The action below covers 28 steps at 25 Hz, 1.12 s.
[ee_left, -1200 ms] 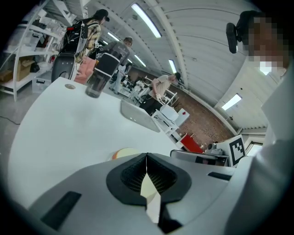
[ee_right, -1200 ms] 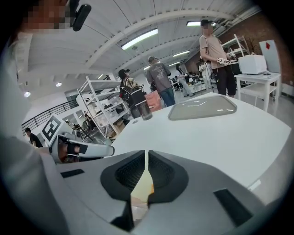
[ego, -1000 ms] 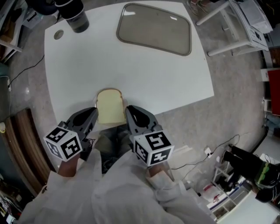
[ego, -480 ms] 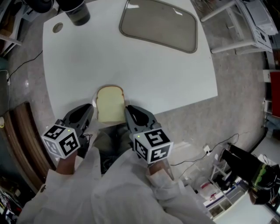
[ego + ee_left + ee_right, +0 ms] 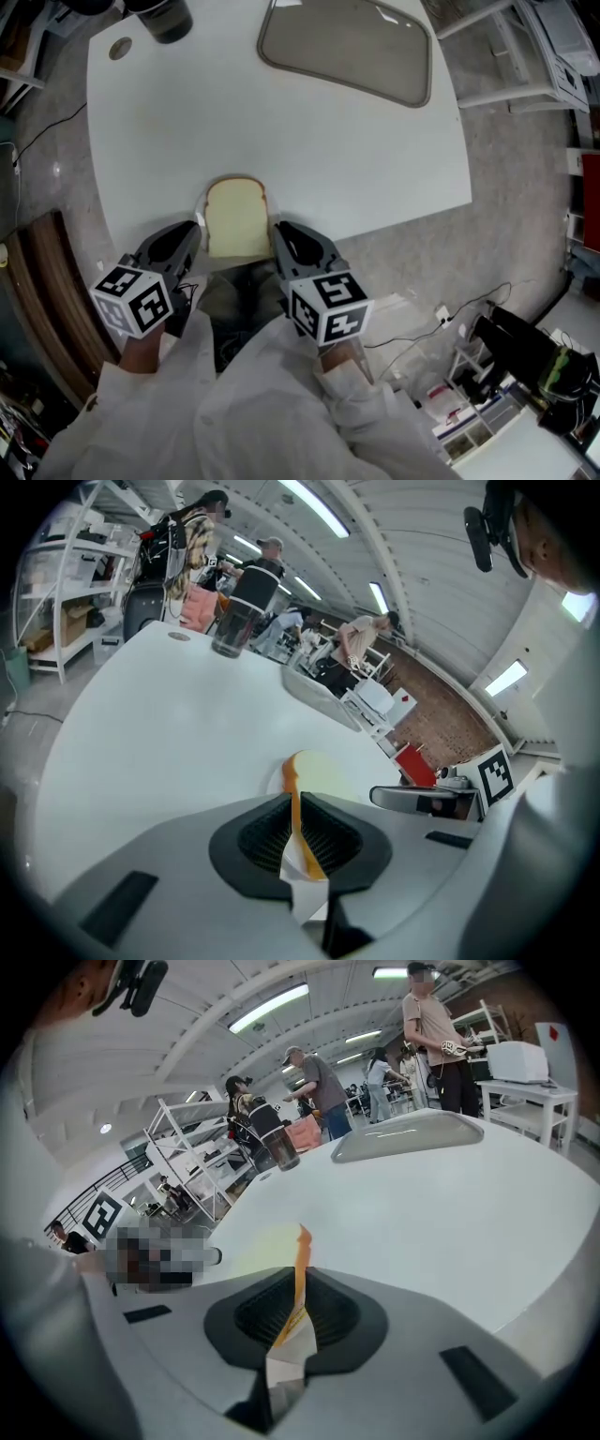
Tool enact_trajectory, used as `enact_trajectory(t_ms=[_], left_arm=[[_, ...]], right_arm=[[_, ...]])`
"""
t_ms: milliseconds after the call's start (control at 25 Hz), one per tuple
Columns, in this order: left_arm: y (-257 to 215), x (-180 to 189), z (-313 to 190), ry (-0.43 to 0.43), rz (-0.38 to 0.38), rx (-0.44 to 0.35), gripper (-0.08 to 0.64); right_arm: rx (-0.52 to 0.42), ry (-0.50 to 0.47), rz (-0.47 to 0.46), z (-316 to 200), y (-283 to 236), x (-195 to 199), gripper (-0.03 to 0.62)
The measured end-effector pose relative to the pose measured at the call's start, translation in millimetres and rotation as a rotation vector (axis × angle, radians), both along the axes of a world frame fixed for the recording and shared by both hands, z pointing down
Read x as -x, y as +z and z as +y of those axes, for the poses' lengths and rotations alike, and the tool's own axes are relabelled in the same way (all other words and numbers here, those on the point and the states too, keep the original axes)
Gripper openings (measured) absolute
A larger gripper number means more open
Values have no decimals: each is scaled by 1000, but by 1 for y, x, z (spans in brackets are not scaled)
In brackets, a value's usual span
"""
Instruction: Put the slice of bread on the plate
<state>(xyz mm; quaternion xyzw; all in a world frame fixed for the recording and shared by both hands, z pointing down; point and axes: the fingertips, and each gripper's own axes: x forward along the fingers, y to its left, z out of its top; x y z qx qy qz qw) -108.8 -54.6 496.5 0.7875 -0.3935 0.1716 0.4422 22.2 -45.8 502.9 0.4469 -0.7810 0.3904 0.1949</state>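
A slice of bread with a tan crust is held flat over the near edge of the white table. My left gripper is shut on its left edge and my right gripper on its right edge. In the left gripper view the crust runs between the shut jaws of the left gripper. The right gripper view shows the same, with the crust pinched in the right gripper. The grey plate lies at the table's far side, well beyond the bread.
A dark cup stands at the far left corner beside a round hole in the tabletop. Cables and a stand with clutter sit on the floor to the right. People stand beyond the table.
Both grippers keep their hold on the bread near the table's front edge. The head view has drifted slightly, so the table and plate sit a little higher in the picture.
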Motion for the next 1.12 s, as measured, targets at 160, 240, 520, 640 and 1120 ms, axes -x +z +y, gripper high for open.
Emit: enact_trajectory(t_ms=[160,240,520,640,1120], left_arm=[[4,4,-1,-15,2,12,15],[4,7,-2,-31,-2,12,24],[13,12,1,-69,-8,56,84],[15,12,3,-70,-1,71,100],[28,8,21,-59,29,158,115]], right_arm=[[21,13,-14,1,6,0,20],[26,14,-10,1,7,-1,42],[52,13,11,4,13,-5,71],[65,10,12,6,16,-5,72],[111,-14,23,15,27,-4,72]])
